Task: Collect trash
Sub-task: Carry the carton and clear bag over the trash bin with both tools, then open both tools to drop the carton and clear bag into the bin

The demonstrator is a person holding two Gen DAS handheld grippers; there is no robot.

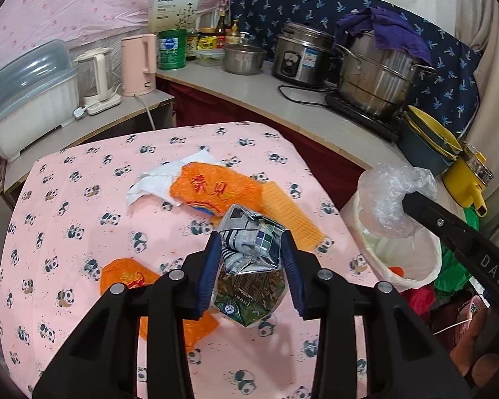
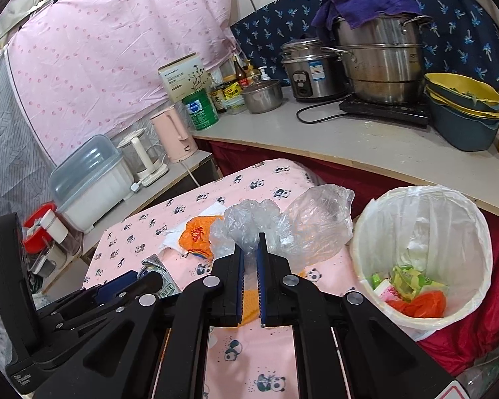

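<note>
My left gripper (image 1: 251, 244) is shut on a crushed green and silver carton (image 1: 251, 266) and holds it above the pink panda tablecloth (image 1: 83, 206). My right gripper (image 2: 250, 242) is shut on a crumpled clear plastic bag (image 2: 302, 226) and holds it above the table's right edge, just left of the white-lined trash bin (image 2: 422, 199). The bin holds orange, green and white scraps. In the left wrist view the bag (image 1: 389, 196) hangs over the bin (image 1: 412, 266). On the cloth lie an orange bag (image 1: 216, 189), white tissue (image 1: 156, 183), an orange mesh strip (image 1: 292, 212) and another orange wrapper (image 1: 126, 276).
A counter (image 2: 349, 139) runs behind the table and bin, with steel pots, a rice cooker, stacked basins, a green tin and kettles. A red cloth hangs under the counter. A white storage box (image 2: 89, 186) stands at the left.
</note>
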